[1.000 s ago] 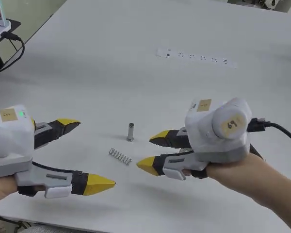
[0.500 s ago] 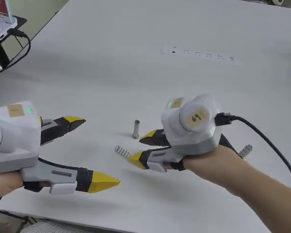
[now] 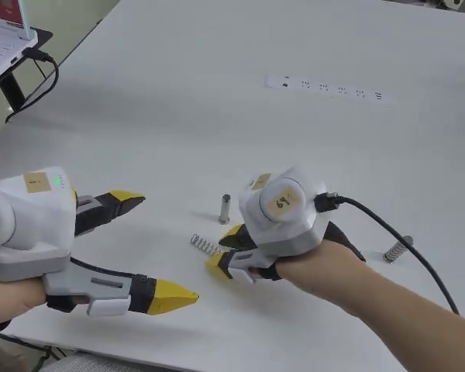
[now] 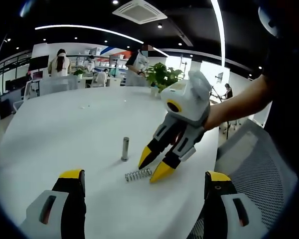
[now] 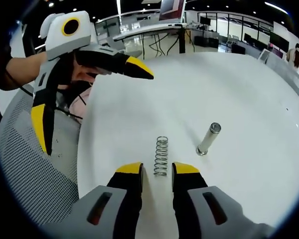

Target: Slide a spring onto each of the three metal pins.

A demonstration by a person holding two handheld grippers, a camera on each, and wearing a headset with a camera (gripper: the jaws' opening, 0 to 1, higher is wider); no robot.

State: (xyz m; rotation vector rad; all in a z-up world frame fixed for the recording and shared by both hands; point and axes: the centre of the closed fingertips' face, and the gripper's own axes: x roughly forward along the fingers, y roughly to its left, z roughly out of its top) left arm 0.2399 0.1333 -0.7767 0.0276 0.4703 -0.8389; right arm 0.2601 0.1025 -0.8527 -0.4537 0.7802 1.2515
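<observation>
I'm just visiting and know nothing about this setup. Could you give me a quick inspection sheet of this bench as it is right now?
Surface: white table, mostly bare.
Job's things: one metal pin standing upright; one spring lying near it, not touching; a second spring lying further right.
Clutter: power strip at the far side; laptop on a stand off the table's left edge.
Grippers: left claw wide open, holding nothing; right claw narrowly open, tips at the spring's near end, not gripping it.
Cables: black cable from the right gripper; laptop cable.
Surroundings: open office, plant, mesh chair, people far off.
</observation>
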